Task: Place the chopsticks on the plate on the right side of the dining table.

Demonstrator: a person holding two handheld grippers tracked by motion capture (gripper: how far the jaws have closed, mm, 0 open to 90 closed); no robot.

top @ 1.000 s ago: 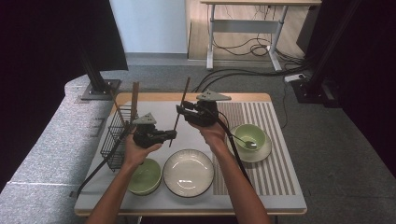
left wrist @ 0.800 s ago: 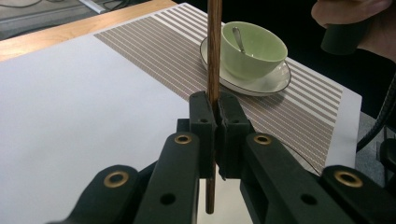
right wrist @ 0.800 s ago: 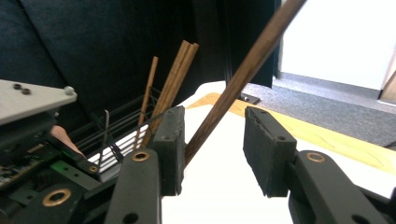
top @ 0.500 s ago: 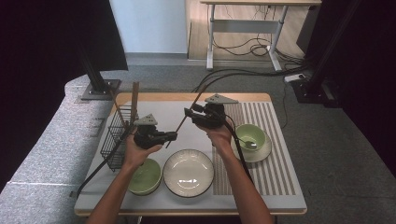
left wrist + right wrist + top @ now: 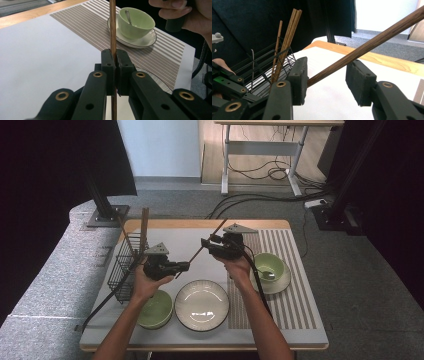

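A long brown chopstick (image 5: 197, 252) slants up over the white table top between my two grippers. My left gripper (image 5: 185, 266) is shut on its lower part; in the left gripper view the jaws (image 5: 115, 65) pinch the stick (image 5: 113, 37) upright. My right gripper (image 5: 206, 243) stands higher and to the right, open. In the right gripper view the chopstick (image 5: 367, 47) passes diagonally between its spread pads (image 5: 327, 77), resting near the left pad (image 5: 299, 80) and apart from the right one.
A black wire rack (image 5: 125, 265) with more chopsticks (image 5: 287, 37) stands at the table's left edge. A green bowl (image 5: 156, 309) and a white plate (image 5: 201, 305) sit at the front. A green cup (image 5: 269, 265) with a spoon rests on a saucer on the striped mat (image 5: 290, 295).
My right gripper has shifted to the right and a little nearer. The chopstick's top has tilted further right. The left gripper has stayed nearly still.
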